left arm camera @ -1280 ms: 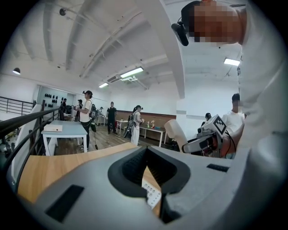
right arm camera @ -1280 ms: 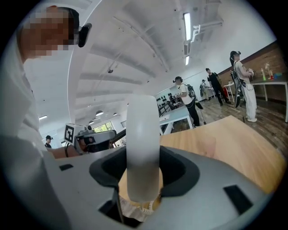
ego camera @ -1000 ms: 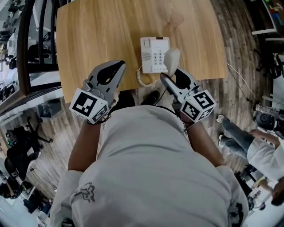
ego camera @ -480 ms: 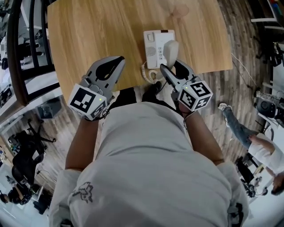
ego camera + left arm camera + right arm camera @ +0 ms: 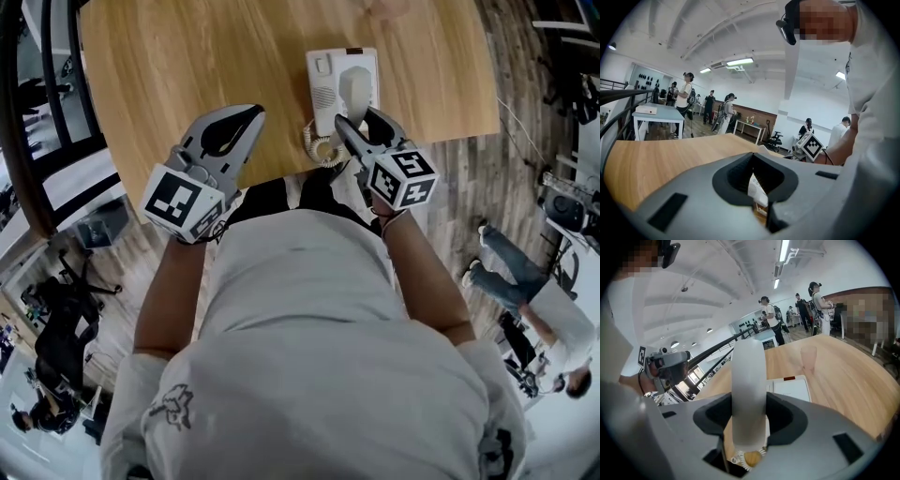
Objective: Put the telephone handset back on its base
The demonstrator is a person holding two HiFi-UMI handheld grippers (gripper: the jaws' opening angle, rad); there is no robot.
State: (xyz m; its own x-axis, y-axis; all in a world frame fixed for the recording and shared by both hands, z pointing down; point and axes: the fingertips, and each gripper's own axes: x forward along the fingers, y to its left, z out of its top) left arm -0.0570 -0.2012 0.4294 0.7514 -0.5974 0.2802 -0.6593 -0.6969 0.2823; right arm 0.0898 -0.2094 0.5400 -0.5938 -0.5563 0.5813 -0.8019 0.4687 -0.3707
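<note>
Grey plastic sits closest: my left gripper hangs over the near edge of the table, jaws pressed together with nothing between them. Through the hollow behind them, in the left gripper view, I glimpse a white sliver of the base. My right gripper is clamped on the white handset low down, just above where the coiled cord joins it. The handset points away from me over the right half of the base; I cannot tell whether it touches the cradle. The cord bunches at the base's near left corner, by the table edge. The base lies flat on the wood, bare wood beyond it, and people stand far off in the room
</note>
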